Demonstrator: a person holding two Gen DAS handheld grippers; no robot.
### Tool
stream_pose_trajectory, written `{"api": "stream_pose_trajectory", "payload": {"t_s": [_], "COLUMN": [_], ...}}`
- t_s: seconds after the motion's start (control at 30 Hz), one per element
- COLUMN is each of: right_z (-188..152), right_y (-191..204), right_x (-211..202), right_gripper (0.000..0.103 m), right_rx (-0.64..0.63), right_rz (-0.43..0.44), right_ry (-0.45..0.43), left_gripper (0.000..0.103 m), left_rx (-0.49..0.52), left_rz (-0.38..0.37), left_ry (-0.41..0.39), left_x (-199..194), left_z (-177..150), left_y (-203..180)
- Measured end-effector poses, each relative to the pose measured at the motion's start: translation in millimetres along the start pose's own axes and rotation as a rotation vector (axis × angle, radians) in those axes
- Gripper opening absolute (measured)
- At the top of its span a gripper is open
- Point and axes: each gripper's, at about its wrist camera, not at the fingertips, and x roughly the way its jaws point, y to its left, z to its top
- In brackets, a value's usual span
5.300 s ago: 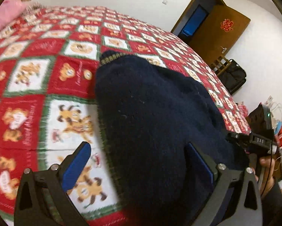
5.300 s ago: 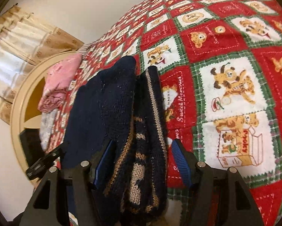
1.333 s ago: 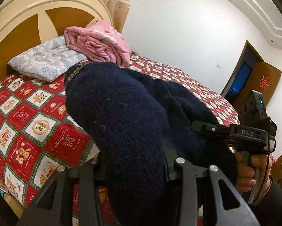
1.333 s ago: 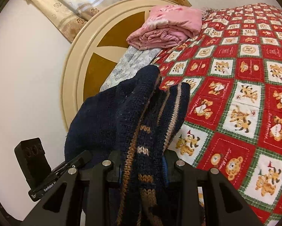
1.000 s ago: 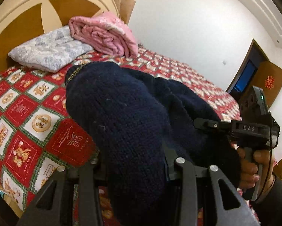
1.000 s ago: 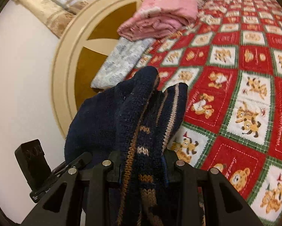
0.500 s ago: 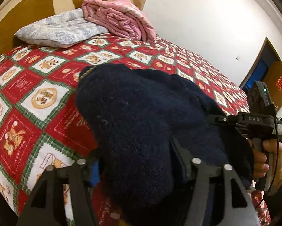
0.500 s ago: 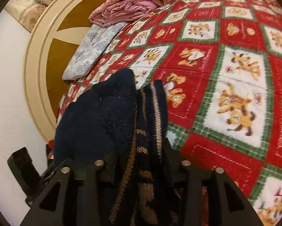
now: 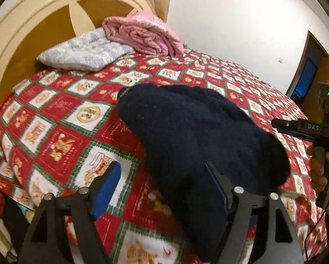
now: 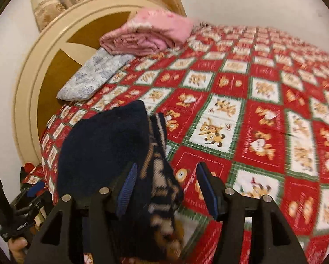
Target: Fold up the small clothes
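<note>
Left gripper [image 9: 164, 182]: jaws have just been opening and stand wide; the navy knitted sweater [image 9: 199, 136] lies between them, against the right pad only.
Right gripper [image 10: 166, 187]: jaws have just been opening, now parted; the sweater's striped edge [image 10: 162, 176] sits by the left pad, clear of the right.
Sweater: a folded bundle resting on the teddy-bear quilt [image 10: 252, 114] near the bed's edge.
Obstruction: the bundle hides the quilt ahead of both grippers.
Surroundings: grey pillow [image 9: 85, 52], pink folded blanket [image 9: 142, 35], rounded headboard [image 9: 32, 22], doorway [image 9: 307, 74].
</note>
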Motion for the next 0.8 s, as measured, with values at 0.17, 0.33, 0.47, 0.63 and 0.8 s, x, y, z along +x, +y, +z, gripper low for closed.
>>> {"api": "stream_pose_trajectory", "payload": {"t_s": [0.17, 0.33, 0.47, 0.63, 0.8], "right_z": [-21, -41, -52, -62, -68], "right_y": [33, 64, 80, 97, 100], "right_x": [-58, -99, -127, -153, -168], "right_gripper": [0.064, 0.065, 0.067, 0.071, 0.071], "right_rx": [-0.056, -0.111, -0.132, -0.188, -0.195], "right_rz": [-0.022, -0.085, -0.097, -0.117, -0.117], "right_ry": [-0.112, -0.202, -0.263, -0.323, -0.345], "left_gripper": [0.079, 0.088, 0.094, 0.097, 0.102], "left_rx": [0.032, 0.028, 0.029, 0.043, 0.059], "left_rz": [-0.015, -0.051, -0.079, -0.078, -0.075], "left_ry": [-0.073, -0.157, -0.207, -0.264, -0.301], "left_x": [-39, -74, -96, -116, -128], "left_z": [4, 13, 16, 18, 18], "left_y": [-12, -18, -23, -28, -34]}}
